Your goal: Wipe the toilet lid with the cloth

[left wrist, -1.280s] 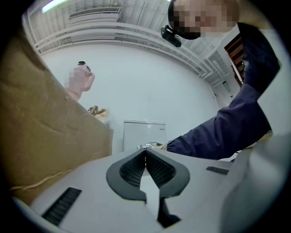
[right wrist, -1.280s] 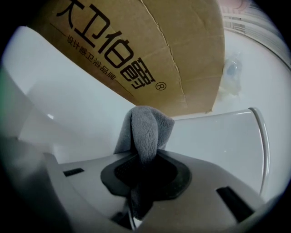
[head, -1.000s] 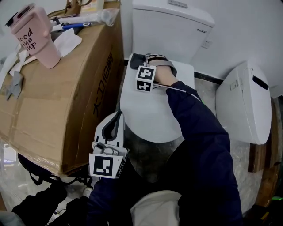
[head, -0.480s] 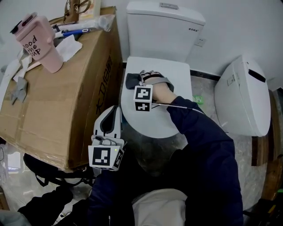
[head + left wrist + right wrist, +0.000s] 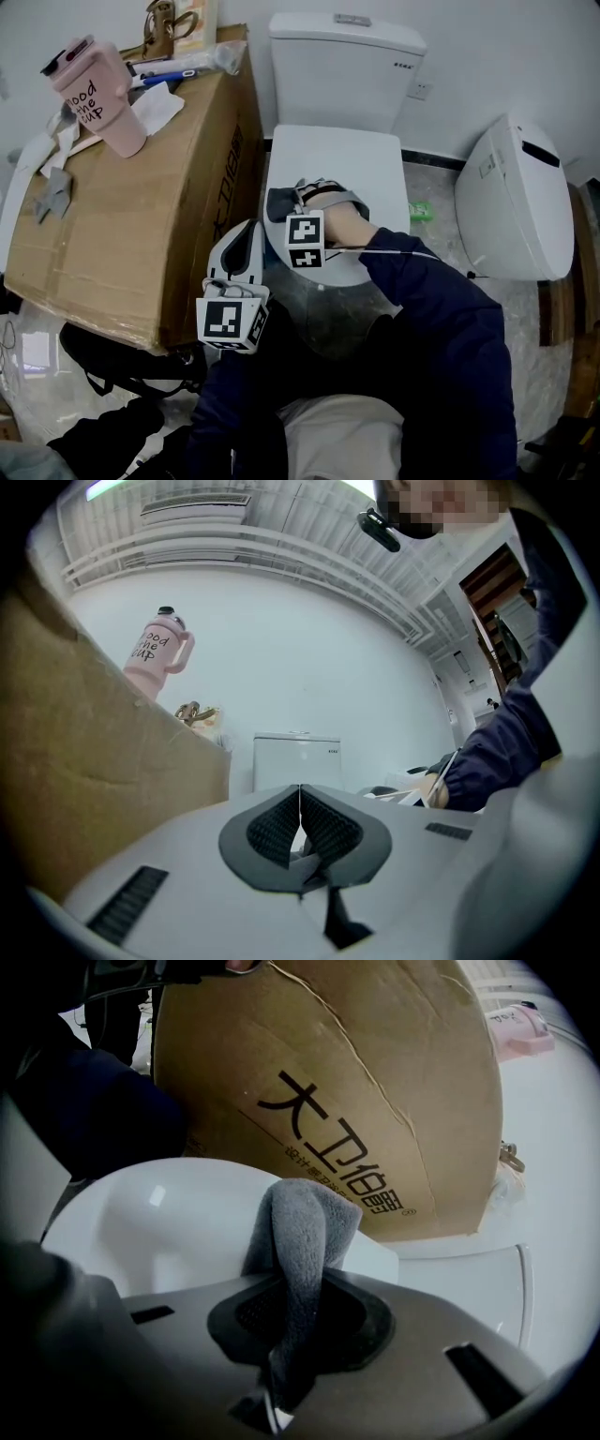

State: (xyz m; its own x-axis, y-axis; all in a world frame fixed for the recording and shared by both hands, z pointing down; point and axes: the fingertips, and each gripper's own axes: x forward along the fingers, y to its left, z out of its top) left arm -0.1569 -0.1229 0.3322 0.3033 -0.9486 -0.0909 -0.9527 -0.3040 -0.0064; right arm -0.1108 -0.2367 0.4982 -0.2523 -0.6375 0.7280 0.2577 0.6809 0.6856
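On the left edge of the toilet lid (image 5: 349, 164), a smooth, glossy white slab with a rounded front, a grey cloth (image 5: 302, 1227) of soft, napped pile is held down. It is pinched between the ribbed dark pads of the right gripper (image 5: 298, 1312), whose jaws are clamped on a folded hump of the fabric, the fold bulging out ahead of them. Just off the lid's front-left corner the left gripper (image 5: 300, 810) is held, its jaws pressed together with nothing between them. Left of the lid a tall corrugated cardboard box (image 5: 131, 216) is seen, black characters printed on its side, and a tapered pink cup (image 5: 97, 98) stands on its top. Behind the lid rises a boxy white cistern (image 5: 345, 70)
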